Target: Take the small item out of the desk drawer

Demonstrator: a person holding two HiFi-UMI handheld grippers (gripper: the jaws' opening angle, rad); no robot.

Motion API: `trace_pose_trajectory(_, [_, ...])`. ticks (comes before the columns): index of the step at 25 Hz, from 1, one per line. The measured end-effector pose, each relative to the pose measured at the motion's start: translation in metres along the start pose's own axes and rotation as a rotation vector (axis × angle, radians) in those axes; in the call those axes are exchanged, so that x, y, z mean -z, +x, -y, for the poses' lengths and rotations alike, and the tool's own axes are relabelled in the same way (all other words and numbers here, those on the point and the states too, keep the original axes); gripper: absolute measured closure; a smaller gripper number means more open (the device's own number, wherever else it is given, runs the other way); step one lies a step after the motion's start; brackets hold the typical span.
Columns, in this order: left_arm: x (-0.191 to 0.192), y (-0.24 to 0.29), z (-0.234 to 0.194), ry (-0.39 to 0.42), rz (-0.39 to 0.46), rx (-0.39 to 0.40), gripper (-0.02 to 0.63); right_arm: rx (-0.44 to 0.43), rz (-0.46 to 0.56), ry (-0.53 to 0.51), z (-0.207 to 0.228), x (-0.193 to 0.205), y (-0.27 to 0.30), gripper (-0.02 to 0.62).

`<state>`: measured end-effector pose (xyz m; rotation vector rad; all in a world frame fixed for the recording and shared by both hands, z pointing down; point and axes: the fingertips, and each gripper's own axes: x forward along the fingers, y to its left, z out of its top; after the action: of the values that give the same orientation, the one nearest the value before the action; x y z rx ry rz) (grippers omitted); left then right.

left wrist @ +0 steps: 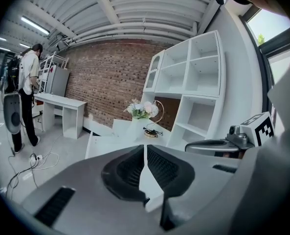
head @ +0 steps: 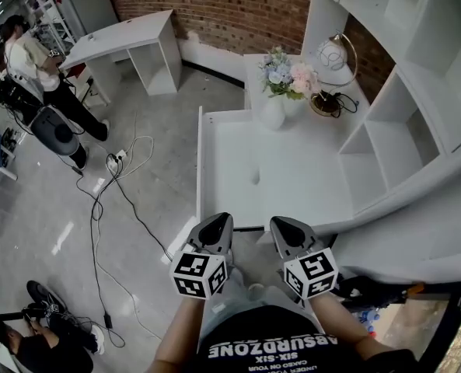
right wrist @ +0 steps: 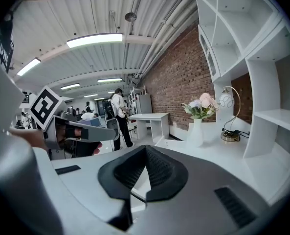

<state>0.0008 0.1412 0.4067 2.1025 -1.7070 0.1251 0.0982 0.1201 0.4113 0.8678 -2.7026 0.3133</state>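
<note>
A person stands at the near edge of a white desk (head: 292, 185), holding the left gripper (head: 219, 222) and the right gripper (head: 283, 224) side by side close to the body. The left gripper's (left wrist: 145, 147) jaws are pressed together with nothing between them. The right gripper's (right wrist: 145, 149) jaws are likewise together and empty.

Likely risks from here:
- No drawer shows in any view. It probably sits under the desk top at the near edge, behind and below the grippers. A reach made without seeing it could knock a gripper against the desk edge.
- With both sets of jaws together, neither gripper can catch a handle or the item. Pushing forward before parting them would only bump the drawer front.
- A hard pull on the drawer could send a small item sliding to its far end, out of easy reach.
- The vase (head: 272, 113) of flowers (head: 289, 76) and the lamp (head: 333, 59) stand at the far side of the desk, well apart from the grippers. They seem in little danger.

The item itself is not visible. Judging by the task, it lies inside the closed drawer, below and just beyond both grippers. A tiny dark speck (head: 255, 179) sits on the desk top beyond the grippers, but it is too small to identify. White shelves (head: 401, 130) rise at the right.
</note>
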Motion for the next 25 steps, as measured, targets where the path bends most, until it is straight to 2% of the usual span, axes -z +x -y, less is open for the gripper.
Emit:
trace_pose_trajectory(8, [-0.022,0.035,-0.029,0.009,-0.007,0.021,0.579,0.036,-0.013,0.011,0.018,-0.011,0.035,0.598])
trace_pose_trajectory(13, [-0.029,0.051,-0.046,0.004,-0.022,0.033,0.498,0.059,-0.020,0.025,0.025,-0.016,0.052,0.598])
trace_pose_trajectory(15, [-0.031,0.057,-0.052,-0.010,-0.026,0.042,0.432,0.068,-0.023,0.031,0.028,-0.017,0.057,0.598])
trace_pose_trajectory(17, [-0.030,0.063,-0.057,-0.015,-0.037,0.054,0.403,0.078,-0.028,0.036,0.030,-0.017,0.062,0.598])
trace_pose_trajectory(25, [-0.022,0.085,-0.075,0.011,-0.111,0.096,0.374,0.120,-0.062,0.062,0.036,-0.014,0.076,0.598])
